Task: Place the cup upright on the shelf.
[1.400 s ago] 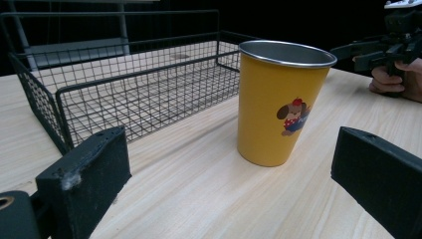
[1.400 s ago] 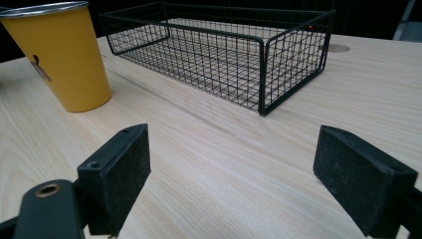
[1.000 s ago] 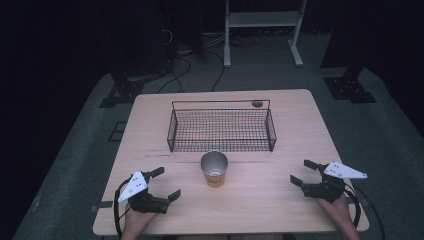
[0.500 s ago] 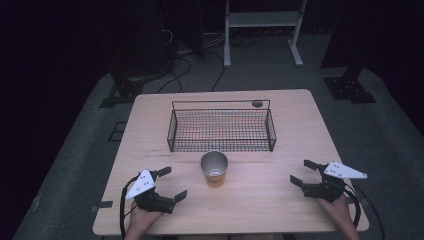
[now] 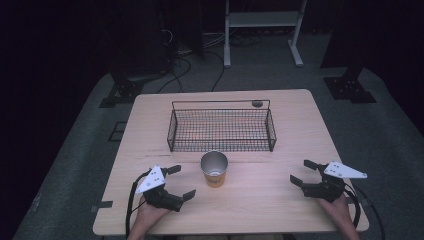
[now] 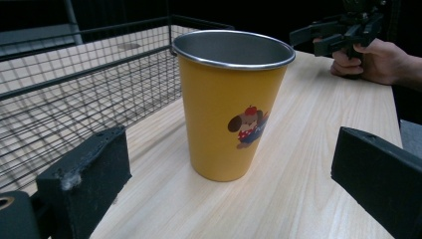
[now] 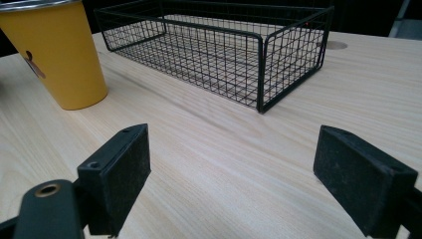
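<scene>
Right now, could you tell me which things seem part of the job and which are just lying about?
Likely in the job:
yellow cup
wire basket
left tool, open, pointed at the cup

Just about:
right tool, open, off to the side
white stand
floor cables

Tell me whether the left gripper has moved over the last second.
Yes. The left gripper has shifted rightward along the table's near edge, closer to the yellow cup, which stayed put.

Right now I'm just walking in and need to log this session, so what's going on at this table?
A person holds a hand-held gripper in each hand at a wooden table. The left hand-held gripper is open and aimed at an upright yellow cup, close to it but not touching. The right hand-held gripper is open and holds nothing, off to the cup's other side. An empty black wire basket sits behind the cup.
</scene>
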Demonstrator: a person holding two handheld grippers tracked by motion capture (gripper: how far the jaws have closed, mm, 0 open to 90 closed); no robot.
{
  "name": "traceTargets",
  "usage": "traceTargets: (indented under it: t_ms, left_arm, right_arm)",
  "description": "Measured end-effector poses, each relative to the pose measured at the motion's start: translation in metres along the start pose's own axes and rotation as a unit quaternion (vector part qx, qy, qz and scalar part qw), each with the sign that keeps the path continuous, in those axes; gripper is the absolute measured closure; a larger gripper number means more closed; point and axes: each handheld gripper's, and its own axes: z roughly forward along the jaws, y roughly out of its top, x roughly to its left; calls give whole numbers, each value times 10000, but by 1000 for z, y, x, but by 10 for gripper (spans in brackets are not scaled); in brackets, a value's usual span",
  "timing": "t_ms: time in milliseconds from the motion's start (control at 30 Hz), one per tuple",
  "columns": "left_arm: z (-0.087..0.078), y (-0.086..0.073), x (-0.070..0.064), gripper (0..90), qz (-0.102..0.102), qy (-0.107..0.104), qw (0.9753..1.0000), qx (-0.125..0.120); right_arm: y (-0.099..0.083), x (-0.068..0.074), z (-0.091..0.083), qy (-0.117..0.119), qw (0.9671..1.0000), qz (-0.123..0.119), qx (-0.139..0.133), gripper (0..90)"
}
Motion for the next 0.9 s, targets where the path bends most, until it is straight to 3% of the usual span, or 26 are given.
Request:
traceTargets:
  t_ms: [67, 267, 500, 900]
  left_arm:
    - [6, 2, 1, 11, -32, -113, 9999, 32]
    - [14, 1, 3, 11, -78, -191, 9998, 37]
    - [18, 2, 2, 10, -37, -205, 9998, 19]
    - [37, 13, -1, 10, 116, -318, 9992, 197]
  right_arm:
    - [0, 0, 0, 2, 10000, -1, 0, 138]
    - [0, 0, 0, 7, 10000, -1, 0, 138]
    - [0, 0, 0, 5, 10000, -4, 1, 138]
    - [0, 0, 0, 12, 10000, -1, 2, 138]
